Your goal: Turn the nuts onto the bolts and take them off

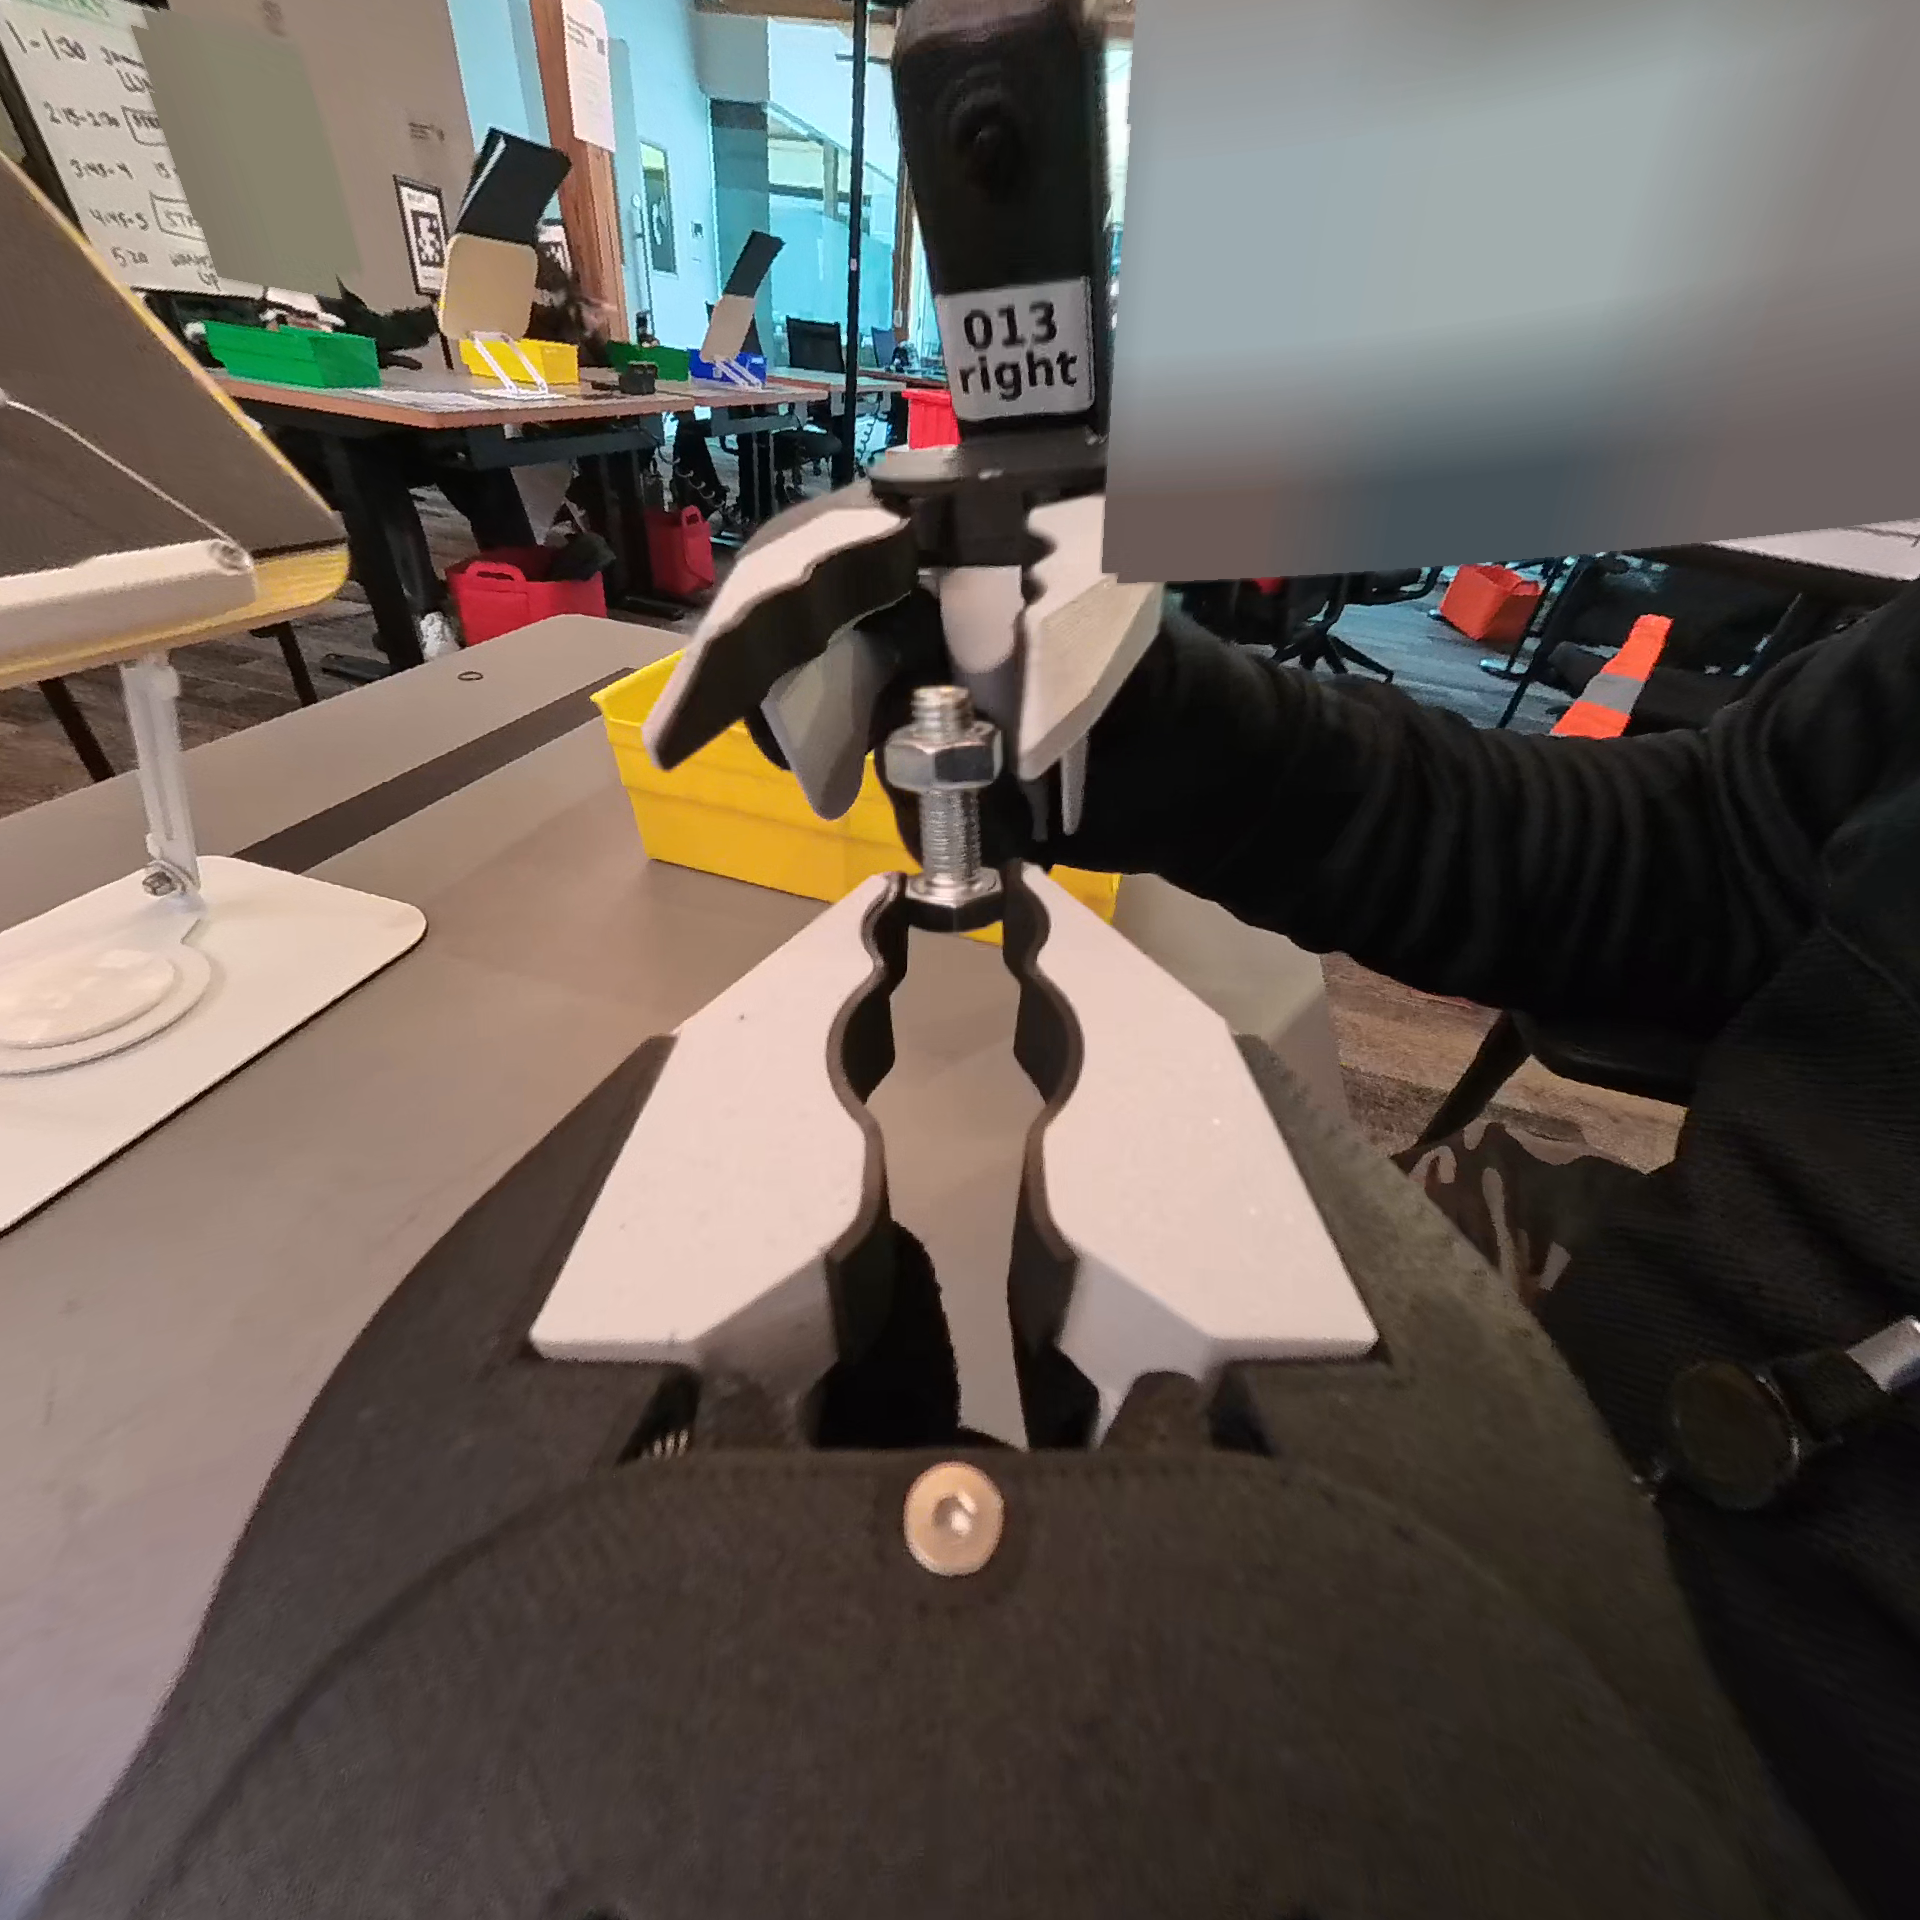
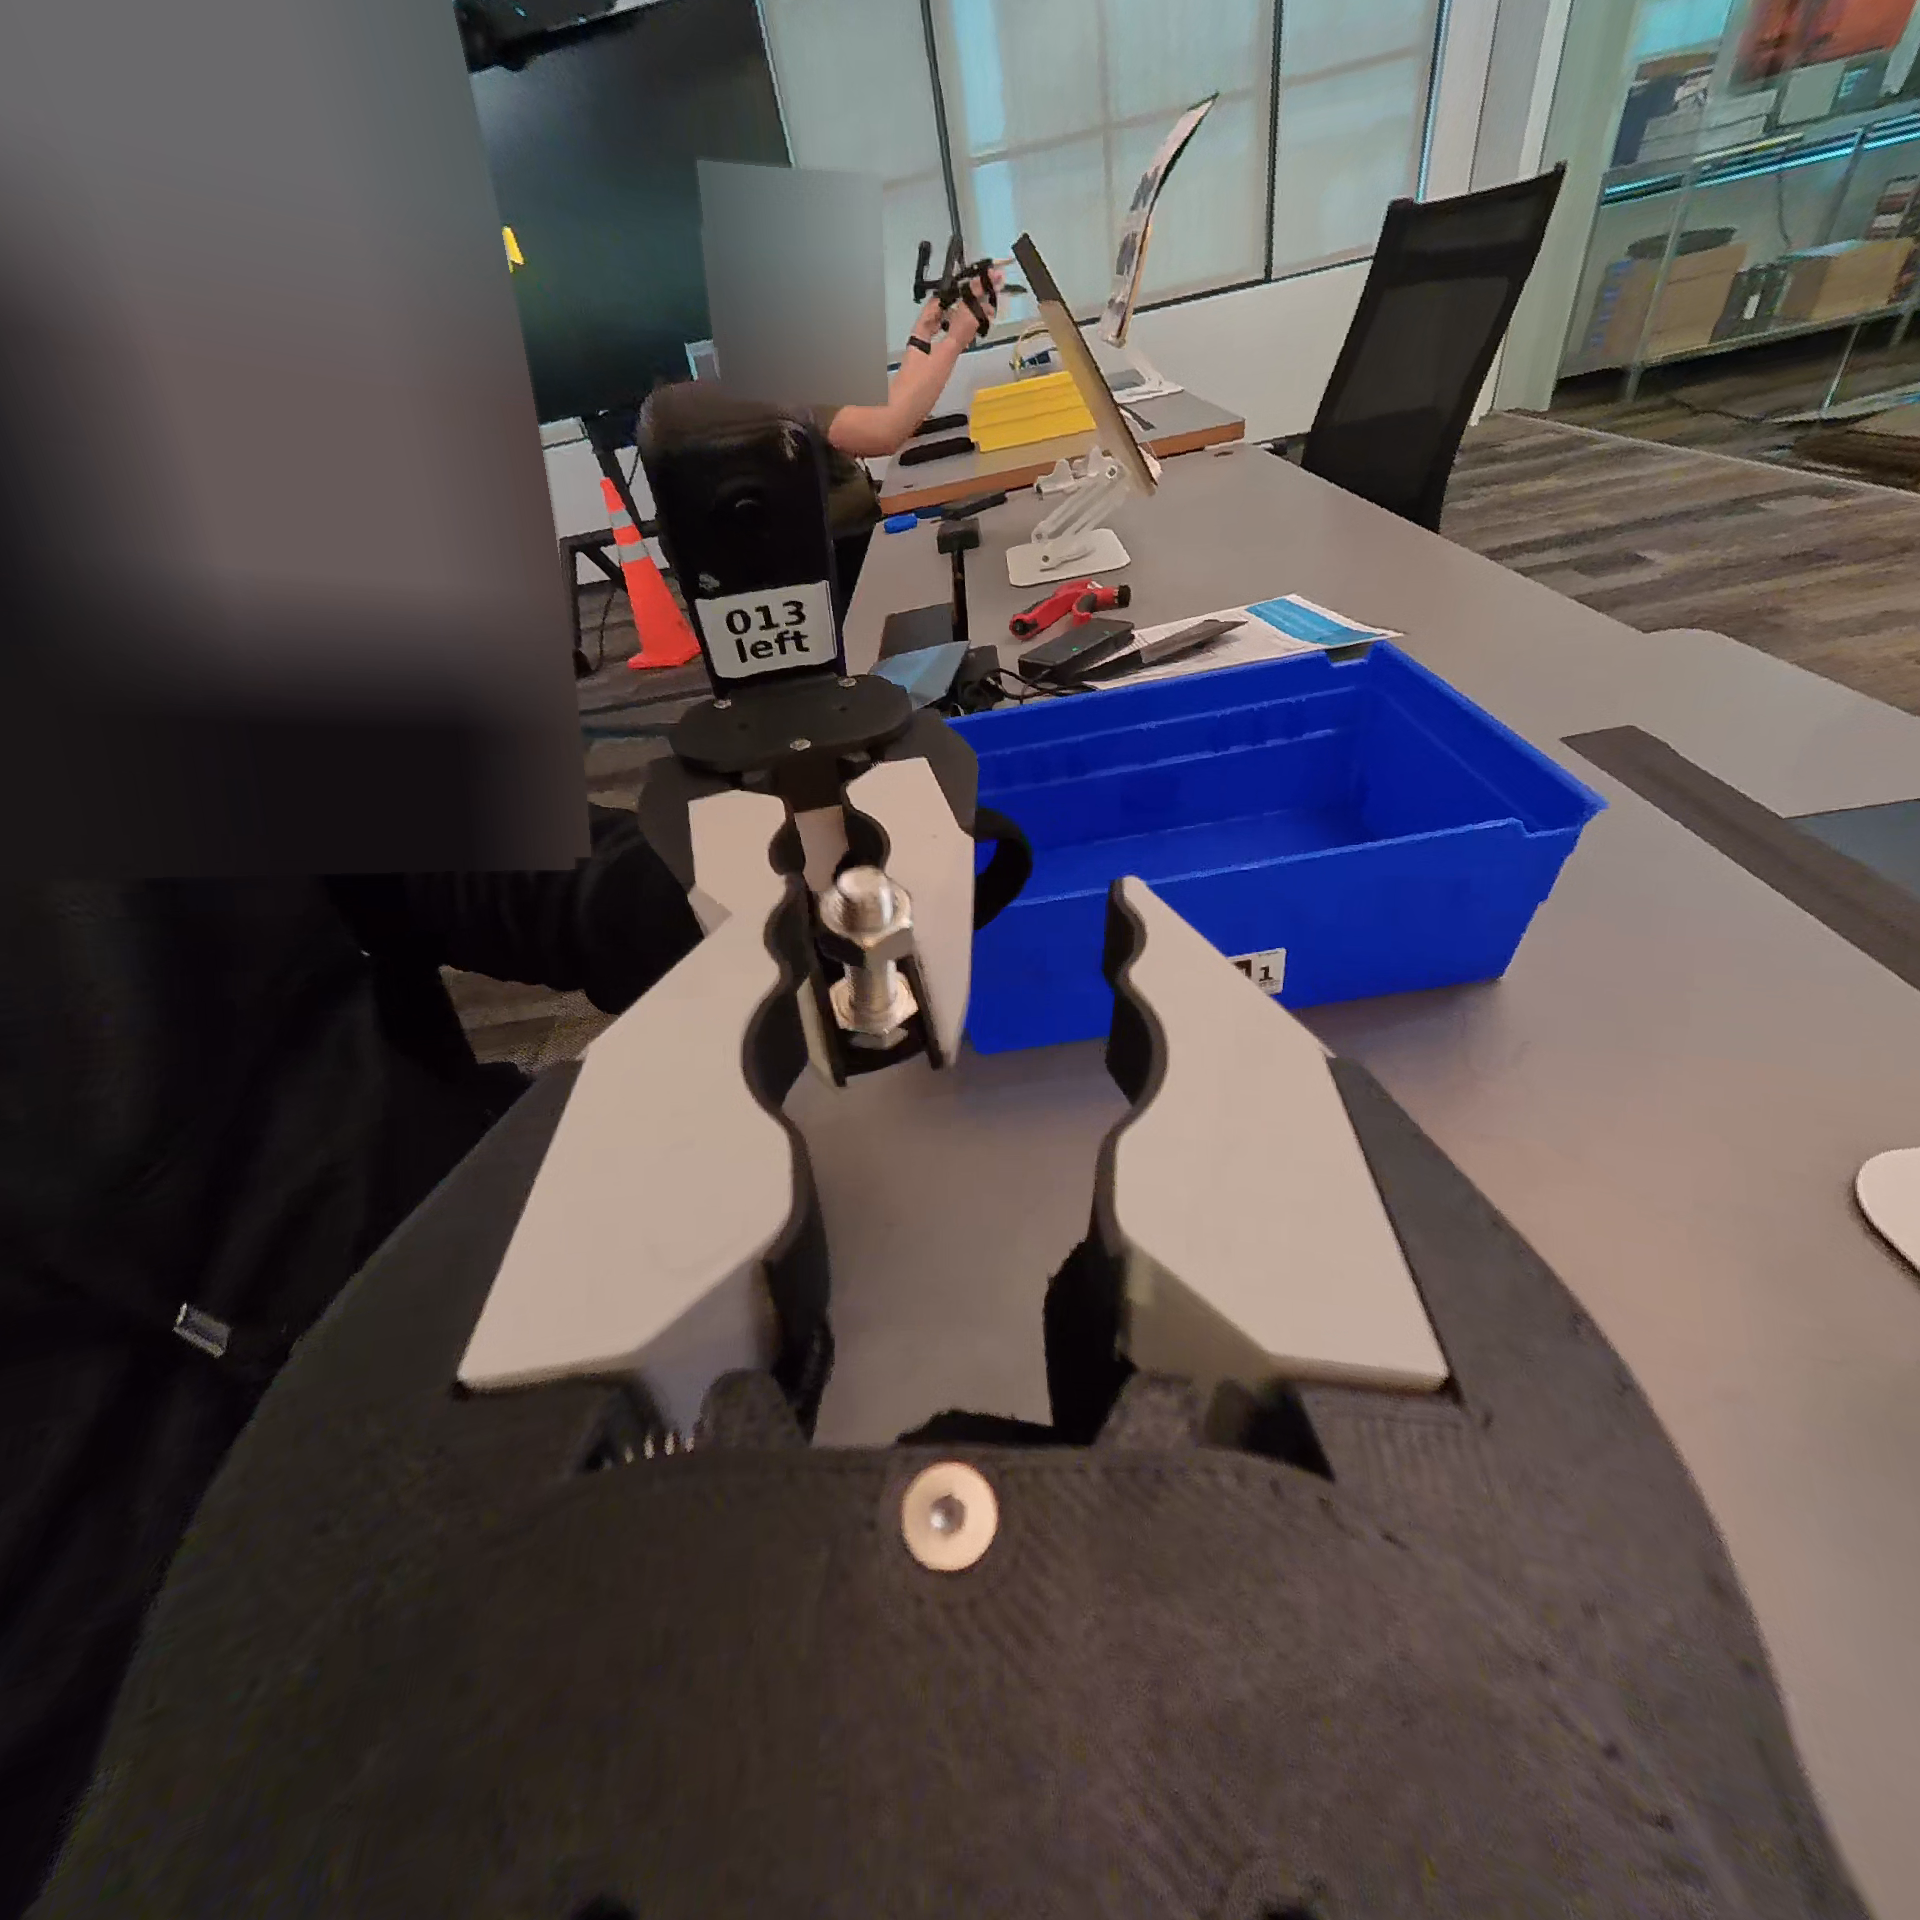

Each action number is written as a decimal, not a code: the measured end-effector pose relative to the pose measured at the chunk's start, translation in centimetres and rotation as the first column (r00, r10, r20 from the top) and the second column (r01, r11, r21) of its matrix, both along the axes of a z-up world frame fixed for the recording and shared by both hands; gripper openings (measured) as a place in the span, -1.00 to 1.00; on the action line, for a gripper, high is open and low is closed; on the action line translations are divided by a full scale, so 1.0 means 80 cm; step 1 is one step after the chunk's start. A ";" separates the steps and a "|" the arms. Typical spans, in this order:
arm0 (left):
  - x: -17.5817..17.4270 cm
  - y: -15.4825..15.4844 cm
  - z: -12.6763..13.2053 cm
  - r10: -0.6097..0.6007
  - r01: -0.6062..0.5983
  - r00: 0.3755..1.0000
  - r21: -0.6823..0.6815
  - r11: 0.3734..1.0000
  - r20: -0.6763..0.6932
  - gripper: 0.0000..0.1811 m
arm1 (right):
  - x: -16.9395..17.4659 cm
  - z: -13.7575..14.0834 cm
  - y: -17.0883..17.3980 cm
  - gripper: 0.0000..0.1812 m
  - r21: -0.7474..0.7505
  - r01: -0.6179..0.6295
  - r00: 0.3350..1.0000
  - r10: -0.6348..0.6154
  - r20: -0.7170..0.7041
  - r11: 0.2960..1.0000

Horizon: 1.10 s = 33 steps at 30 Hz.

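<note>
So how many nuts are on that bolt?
1. The nut sits partway up the bolt, whose head the left gripper clamps. More could be hidden.

Your right gripper (image 1: 940,774) carries a white printed label (image 1: 1013,348) on its camera; your left gripper (image 2: 883,1039) carries a matching tag (image 2: 767,629). Small white sticker (image 2: 1262,971) on blue bin (image 2: 1351,883). Handwritten whiteboard (image 1: 83,145) and square code marker (image 1: 426,234) behind.
</note>
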<state>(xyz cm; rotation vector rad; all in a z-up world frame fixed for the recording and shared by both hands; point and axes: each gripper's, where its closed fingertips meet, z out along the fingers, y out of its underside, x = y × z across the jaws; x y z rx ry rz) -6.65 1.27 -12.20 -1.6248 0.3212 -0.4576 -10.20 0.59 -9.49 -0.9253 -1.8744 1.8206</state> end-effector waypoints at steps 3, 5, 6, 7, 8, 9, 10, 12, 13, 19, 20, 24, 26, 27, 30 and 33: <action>-0.004 -0.005 0.011 -0.010 0.008 0.999 0.037 0.999 0.039 -0.82 | 0.001 0.003 0.011 -0.38 -0.038 0.014 1.000 -0.014 0.000 0.999; -0.006 -0.010 0.023 -0.023 0.019 0.998 0.072 0.997 0.064 -0.82 | 0.002 0.004 0.028 -0.55 -0.074 0.038 0.999 -0.038 0.003 0.997; -0.007 -0.011 0.025 -0.023 0.018 0.998 0.075 0.997 0.063 -0.82 | 0.003 0.005 0.035 -0.53 -0.093 0.043 0.999 -0.043 0.000 0.995; -0.009 -0.011 0.025 -0.019 0.015 0.998 0.074 0.997 0.060 -0.82 | 0.004 0.007 0.039 -0.46 -0.109 0.046 0.999 -0.046 -0.001 0.993; -0.010 -0.010 0.023 -0.017 0.012 0.998 0.070 0.997 0.061 -0.82 | 0.004 0.009 0.038 -0.40 -0.119 0.039 0.999 -0.040 -0.003 0.992; -0.010 -0.009 0.021 -0.016 0.012 0.998 0.065 0.998 0.066 -0.82 | 0.004 0.011 0.032 -0.38 -0.123 0.024 1.000 -0.025 -0.008 0.992; -0.009 -0.008 0.019 -0.017 0.013 0.998 0.058 0.998 0.068 -0.82 | 0.004 0.013 0.023 -0.33 -0.117 0.010 1.000 -0.012 -0.015 0.993; -0.004 -0.006 0.014 -0.027 0.024 0.998 0.045 0.999 0.053 -0.82 | 0.000 0.014 0.001 -0.22 -0.087 -0.008 1.000 0.007 -0.021 0.996; 0.000 -0.006 0.012 -0.031 0.029 0.999 0.043 0.999 0.041 -0.82 | -0.003 0.014 -0.008 -0.20 -0.070 -0.011 1.000 0.010 -0.023 0.997; 0.003 -0.008 0.020 -0.030 0.028 0.999 0.061 0.998 0.028 -0.83 | -0.009 0.008 -0.004 -0.19 -0.077 0.011 1.000 -0.012 -0.011 0.997; -0.002 -0.009 0.024 -0.023 0.021 0.999 0.066 0.998 0.035 -0.83 | -0.008 0.008 0.006 -0.19 -0.097 0.023 1.000 -0.024 -0.011 0.995; -0.013 -0.012 0.029 -0.008 0.006 0.999 0.077 0.997 0.035 -0.82 | -0.008 -0.003 0.040 -0.29 -0.101 0.090 0.996 -0.088 0.020 0.991; -0.012 -0.010 0.025 -0.008 0.005 0.999 0.066 0.998 0.034 -0.82 | -0.004 0.007 0.027 -0.25 -0.122 0.049 0.999 -0.050 -0.004 0.991; -0.010 -0.009 0.021 -0.009 0.008 1.000 0.057 0.998 0.028 -0.82 | -0.003 0.012 0.016 -0.22 -0.115 0.029 0.999 -0.031 -0.017 0.993; 0.001 -0.005 0.011 -0.023 0.023 1.000 0.034 0.999 0.000 -0.82 | -0.005 0.019 -0.017 -0.19 -0.070 -0.015 0.999 0.012 -0.042 0.997; 0.007 -0.006 0.012 -0.034 0.034 0.999 0.039 0.999 -0.007 -0.82 | -0.012 0.007 -0.022 -0.23 -0.038 0.004 1.000 -0.004 -0.008 0.999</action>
